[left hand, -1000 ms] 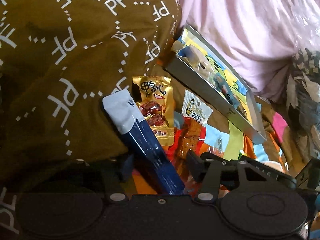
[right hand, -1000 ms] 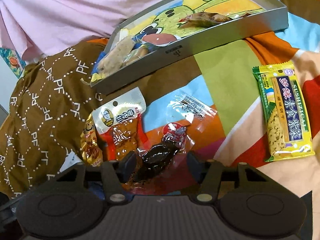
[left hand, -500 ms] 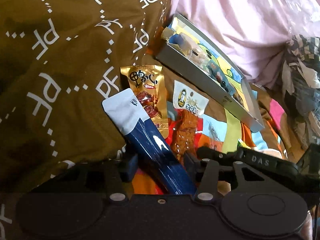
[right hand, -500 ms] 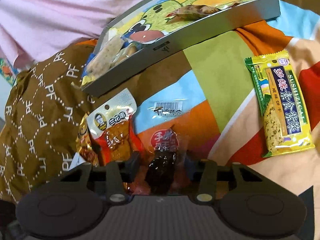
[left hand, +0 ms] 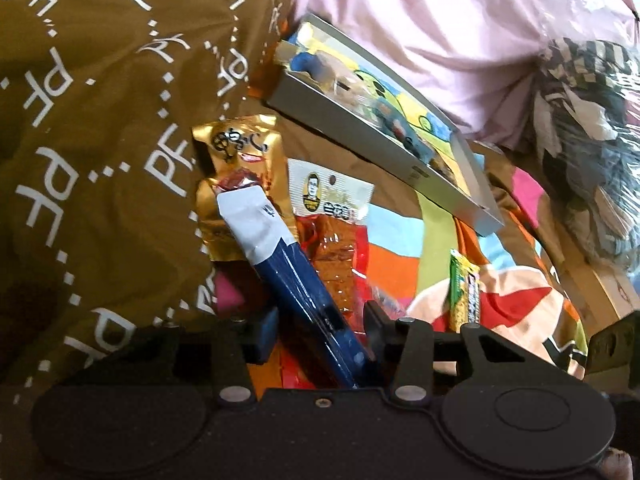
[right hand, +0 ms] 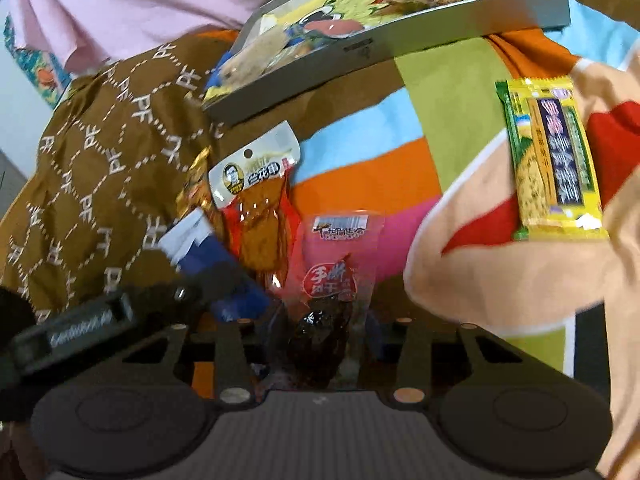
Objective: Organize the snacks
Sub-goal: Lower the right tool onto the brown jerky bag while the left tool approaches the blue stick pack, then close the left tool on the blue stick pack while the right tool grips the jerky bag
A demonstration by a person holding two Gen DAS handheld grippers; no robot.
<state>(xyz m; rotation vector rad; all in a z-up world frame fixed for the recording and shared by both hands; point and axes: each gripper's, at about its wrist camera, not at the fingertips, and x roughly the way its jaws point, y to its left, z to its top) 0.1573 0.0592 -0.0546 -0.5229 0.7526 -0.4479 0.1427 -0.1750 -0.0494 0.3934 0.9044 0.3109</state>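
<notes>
A long blue packet with a white end (left hand: 296, 272) runs between the fingers of my left gripper (left hand: 320, 324). The jaws are closing and grip it low down, and its white end is raised over a gold snack packet (left hand: 240, 148). The blue packet (right hand: 200, 252) also shows in the right wrist view. My right gripper (right hand: 326, 332) is closing on a clear packet with a dark snack inside (right hand: 336, 284), and its pads press on the packet's sides. A grey tray with a cartoon lining (right hand: 360, 52) holds several snacks further away; its wall (left hand: 372, 128) also shows from the left.
A red-and-white tofu packet (right hand: 256, 184) lies between the two held packets. A yellow-green packet (right hand: 552, 160) lies to the right on the striped colourful sheet (right hand: 360, 160). Brown cloth printed PF (left hand: 100, 120) is bunched on the left and pink fabric (left hand: 440, 20) lies behind the tray.
Both pairs of jaws have narrowed onto their packets. The dark packet turned in line with the right fingers. Each packet stays with its gripper while the bed slides past; the blue packet's white end now overlaps the gold one.
</notes>
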